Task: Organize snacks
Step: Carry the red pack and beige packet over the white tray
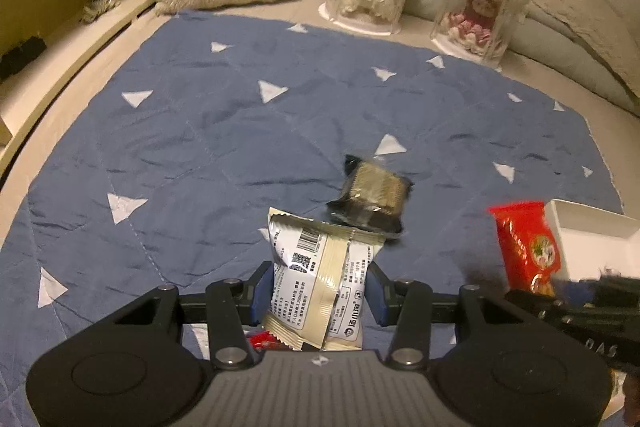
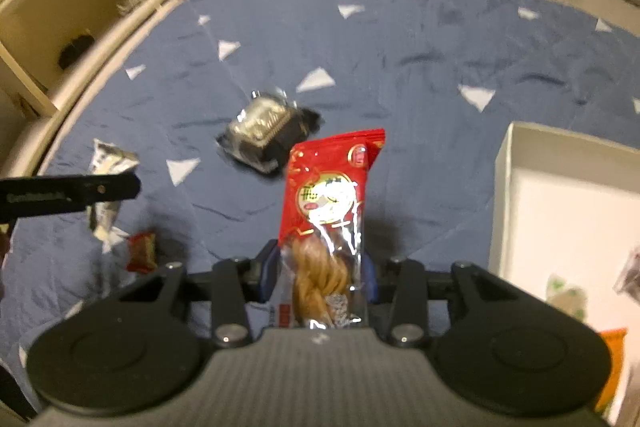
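Between the blue pads of the right gripper (image 2: 320, 275) stands a red foil packet with a clear window showing a twisted brown pastry (image 2: 330, 211); the two fingers pinch its lower part from both sides, so it is held above the blue quilted mat with white triangles (image 2: 400, 39). The left gripper (image 1: 318, 291) is closed in the same way on a white and beige snack sachet with a barcode (image 1: 320, 279), also lifted off the mat. Just beyond the sachet lies a dark plastic-wrapped cake (image 1: 370, 197), and a small red wrapped sweet (image 2: 141, 251) rests on the mat near the left tool. To the right is an open white cardboard box (image 2: 516, 163) that already holds some snacks, too blurred to name. I judge that the step in hand is the carrying of both packets to the box. The next move calls for bringing each packet over the rim, then opening the fingers.
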### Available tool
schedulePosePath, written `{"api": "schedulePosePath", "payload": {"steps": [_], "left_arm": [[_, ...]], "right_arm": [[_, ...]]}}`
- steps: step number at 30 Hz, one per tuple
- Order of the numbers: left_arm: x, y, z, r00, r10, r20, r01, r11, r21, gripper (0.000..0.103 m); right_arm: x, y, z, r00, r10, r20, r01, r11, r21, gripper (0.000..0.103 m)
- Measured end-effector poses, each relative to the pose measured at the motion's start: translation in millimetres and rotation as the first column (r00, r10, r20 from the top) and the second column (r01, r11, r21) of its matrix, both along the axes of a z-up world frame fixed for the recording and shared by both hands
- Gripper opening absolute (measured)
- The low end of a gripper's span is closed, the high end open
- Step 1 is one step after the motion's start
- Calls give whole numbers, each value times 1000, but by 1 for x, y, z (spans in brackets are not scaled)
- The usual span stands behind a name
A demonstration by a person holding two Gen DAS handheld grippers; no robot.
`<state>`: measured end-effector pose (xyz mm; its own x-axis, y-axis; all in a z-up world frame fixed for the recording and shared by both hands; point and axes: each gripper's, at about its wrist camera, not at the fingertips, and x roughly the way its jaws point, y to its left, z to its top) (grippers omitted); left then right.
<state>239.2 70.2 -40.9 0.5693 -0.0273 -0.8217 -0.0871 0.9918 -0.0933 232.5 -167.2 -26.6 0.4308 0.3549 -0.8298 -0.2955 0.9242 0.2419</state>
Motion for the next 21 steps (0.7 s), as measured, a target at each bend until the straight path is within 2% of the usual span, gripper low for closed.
{"api": "schedulePosePath", "payload": {"steps": [7, 16, 21], "left_arm": [[-14, -32, 23, 998, -46, 50, 45, 999, 17, 49], [-16, -76, 46, 990, -79, 115, 86, 995, -51, 49], [-10, -109, 52, 983, -118, 137, 130, 988, -81, 49]], "right_arm": [[-12, -28, 33, 995, -31, 97, 30, 999, 11, 47], [-26, -75, 63, 982, -81, 171, 76, 997, 33, 47], [-31, -119, 75, 973, -134, 189, 128, 991, 46, 47]]}}
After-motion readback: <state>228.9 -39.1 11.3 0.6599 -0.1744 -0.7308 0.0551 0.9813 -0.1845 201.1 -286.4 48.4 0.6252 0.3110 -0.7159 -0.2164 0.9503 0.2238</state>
